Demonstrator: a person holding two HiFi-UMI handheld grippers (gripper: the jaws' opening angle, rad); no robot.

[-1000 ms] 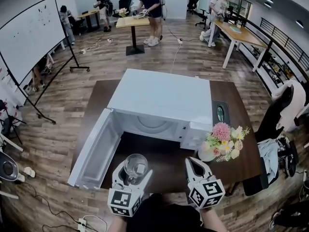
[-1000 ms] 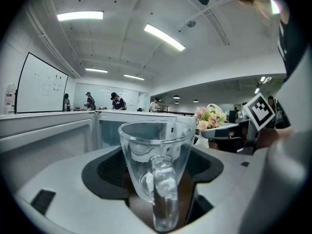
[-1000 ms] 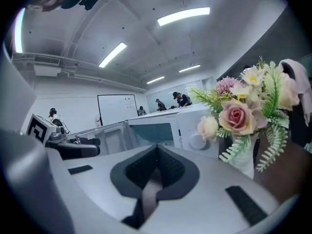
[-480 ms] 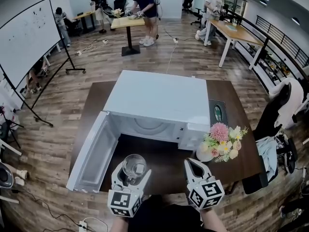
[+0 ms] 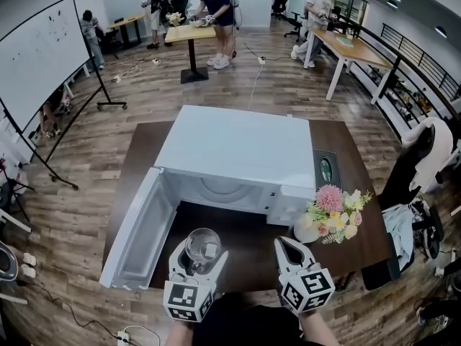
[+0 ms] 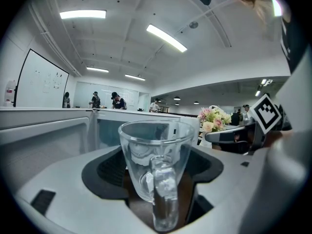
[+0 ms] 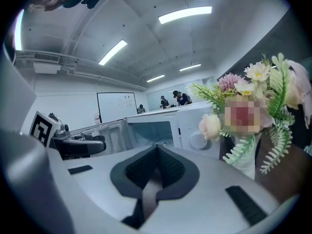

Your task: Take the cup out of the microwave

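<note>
Left gripper view shows the left gripper's jaws clamped on the glass cup, seemingly low on its body, outside the open microwave. It looks rigid, slick and breakable, so hold it firmly by the walls. The right gripper's jaws meet, empty.

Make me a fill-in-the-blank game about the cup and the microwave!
1. The left tongs are shut on a clear glass cup that is ____ inside.
2. The microwave has its door swung ____.
3. The right tongs are shut and hold ____.
4. The flowers stand closest to the ____ tongs.

Missing words: empty, open, nothing, right.
</note>
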